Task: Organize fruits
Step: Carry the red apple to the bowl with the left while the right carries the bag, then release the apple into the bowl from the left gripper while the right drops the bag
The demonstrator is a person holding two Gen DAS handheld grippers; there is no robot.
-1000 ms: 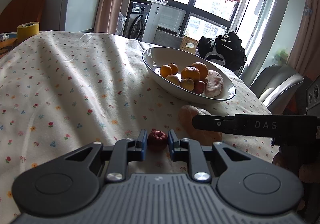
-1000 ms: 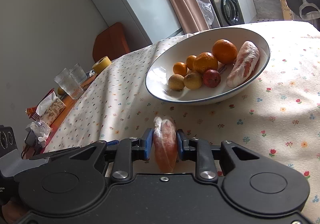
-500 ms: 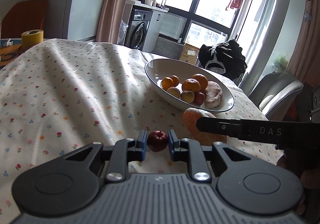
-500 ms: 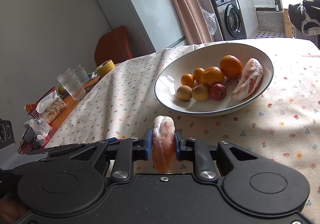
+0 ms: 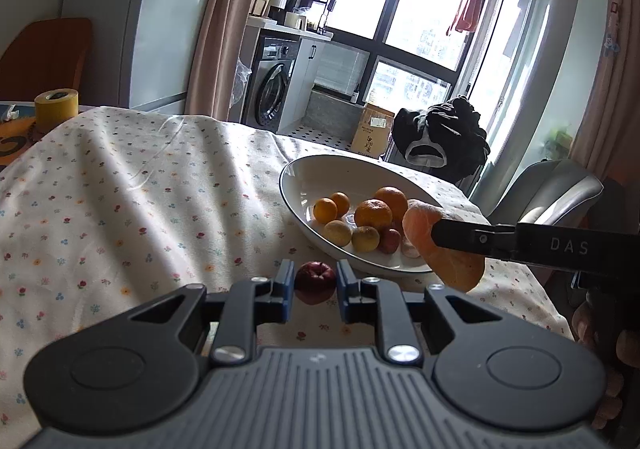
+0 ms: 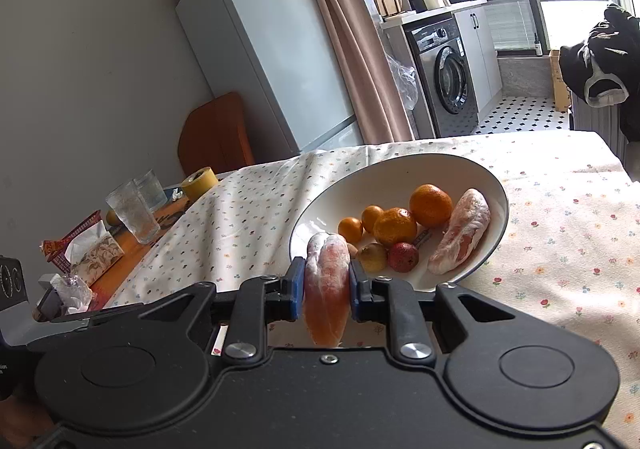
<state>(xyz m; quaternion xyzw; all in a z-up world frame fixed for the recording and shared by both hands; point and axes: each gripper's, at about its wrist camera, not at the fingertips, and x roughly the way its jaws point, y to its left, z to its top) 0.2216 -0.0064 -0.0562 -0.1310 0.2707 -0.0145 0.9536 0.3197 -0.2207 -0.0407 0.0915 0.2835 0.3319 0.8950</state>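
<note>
Left gripper (image 5: 315, 285): closed on a small red apple (image 5: 315, 281), blue pads pressed to both its sides; held above the floral tablecloth (image 5: 120, 217), just short of the bowl's near rim.
Right gripper (image 6: 327, 289): clamped on a peeled grapefruit segment (image 6: 327, 285), pink flesh with white pith, standing on end between the blue pads and sticking out above and below them.
Segment position: at the near rim of the white bowl (image 6: 400, 173); in the left wrist view the same piece (image 5: 436, 245) overlaps the bowl's right edge, with the right gripper's black finger (image 5: 472, 237) across it.
Bowl (image 5: 292, 189): wide, white, dark-rimmed, resting on the tablecloth, tilted in both views by the lens.
Bowl contents: two large oranges (image 6: 430, 205), two small tangerines (image 6: 350, 229), yellowish round fruits (image 6: 373, 257), a small red fruit (image 6: 403, 257), and a second peeled segment (image 6: 460, 237) lying along the right wall.
Item under the oranges: a small dark strip, possibly a label; too small to tell.
Table's far end: uncovered wood carrying two glasses (image 6: 134, 211), a yellow tape roll (image 6: 199, 181) and a tissue box (image 6: 96, 255).
Hand: fingers (image 5: 600, 333) wrapped round the right gripper's handle at the left view's right edge.
</note>
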